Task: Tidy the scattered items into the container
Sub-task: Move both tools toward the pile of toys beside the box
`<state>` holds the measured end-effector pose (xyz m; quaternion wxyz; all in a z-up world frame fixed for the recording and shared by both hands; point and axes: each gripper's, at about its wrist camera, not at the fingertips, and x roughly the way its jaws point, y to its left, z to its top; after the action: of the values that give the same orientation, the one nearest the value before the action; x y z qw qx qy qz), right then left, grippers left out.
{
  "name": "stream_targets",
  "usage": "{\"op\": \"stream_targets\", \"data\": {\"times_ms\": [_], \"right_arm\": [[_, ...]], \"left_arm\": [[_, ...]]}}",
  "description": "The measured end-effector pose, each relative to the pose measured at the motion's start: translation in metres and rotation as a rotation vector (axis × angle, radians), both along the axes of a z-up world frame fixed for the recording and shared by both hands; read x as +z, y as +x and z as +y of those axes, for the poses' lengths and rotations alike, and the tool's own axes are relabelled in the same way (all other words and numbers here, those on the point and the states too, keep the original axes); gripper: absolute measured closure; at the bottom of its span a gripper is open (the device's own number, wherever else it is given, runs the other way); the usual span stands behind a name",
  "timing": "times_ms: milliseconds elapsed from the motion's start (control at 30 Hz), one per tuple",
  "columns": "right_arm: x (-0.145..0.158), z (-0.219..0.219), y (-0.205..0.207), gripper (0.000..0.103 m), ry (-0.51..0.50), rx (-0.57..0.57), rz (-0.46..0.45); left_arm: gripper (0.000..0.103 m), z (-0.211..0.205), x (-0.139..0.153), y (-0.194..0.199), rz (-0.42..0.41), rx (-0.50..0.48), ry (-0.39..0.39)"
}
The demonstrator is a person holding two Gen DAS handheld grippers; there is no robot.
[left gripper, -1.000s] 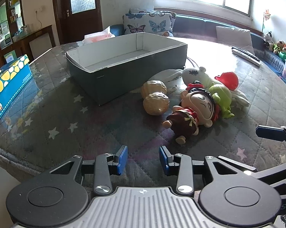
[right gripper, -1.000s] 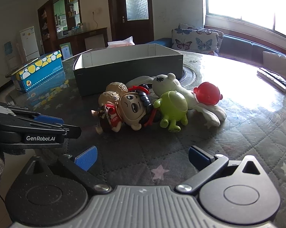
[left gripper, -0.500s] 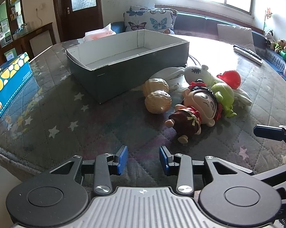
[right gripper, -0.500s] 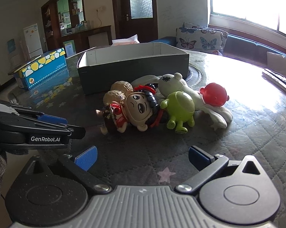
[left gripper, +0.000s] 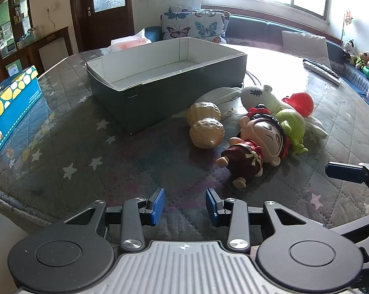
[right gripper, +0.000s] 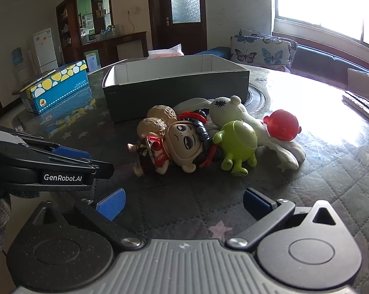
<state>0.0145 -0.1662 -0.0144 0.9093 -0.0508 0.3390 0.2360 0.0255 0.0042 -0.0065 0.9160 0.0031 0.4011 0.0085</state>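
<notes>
Toys — a big-headed doll (left gripper: 255,144), a peanut toy (left gripper: 205,127), a green monster (right gripper: 237,144) — lie heaped just right of the empty grey box (left gripper: 164,83). Left gripper (left gripper: 185,205) and right gripper (right gripper: 184,202) hover near, both released, grasping nothing.

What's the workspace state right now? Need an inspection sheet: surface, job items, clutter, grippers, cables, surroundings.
Surface: round table under a quilted star-print cover.
Job's things: open grey box, empty as far as visible; toys heaped beside it: peanut toy, doll figure, green monster, red toy, white plush.
Clutter: blue tissue box, remote.
Grippers: left gripper open, empty; right gripper open, empty.
Cables: nothing seen for certain.
Surroundings: butterfly cushion, bench, window, door.
</notes>
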Motion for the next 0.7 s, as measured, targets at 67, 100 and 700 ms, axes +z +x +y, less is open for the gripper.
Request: {"op": "stream_targets", "data": {"times_ms": [67,100,700], "right_arm": [[0.0,0.0,0.001,0.0,0.0,0.002,0.001],[0.0,0.0,0.001,0.0,0.0,0.001,0.001],[-0.001,0.004,0.009,0.0,0.005,0.01,0.012]], "left_arm": [[0.064,0.001,0.0,0.001,0.002,0.001,-0.002],[0.064,0.001,0.0,0.002,0.003,0.001,-0.003],[0.064,0.006,0.001,0.011,0.018,-0.002,-0.02]]}}
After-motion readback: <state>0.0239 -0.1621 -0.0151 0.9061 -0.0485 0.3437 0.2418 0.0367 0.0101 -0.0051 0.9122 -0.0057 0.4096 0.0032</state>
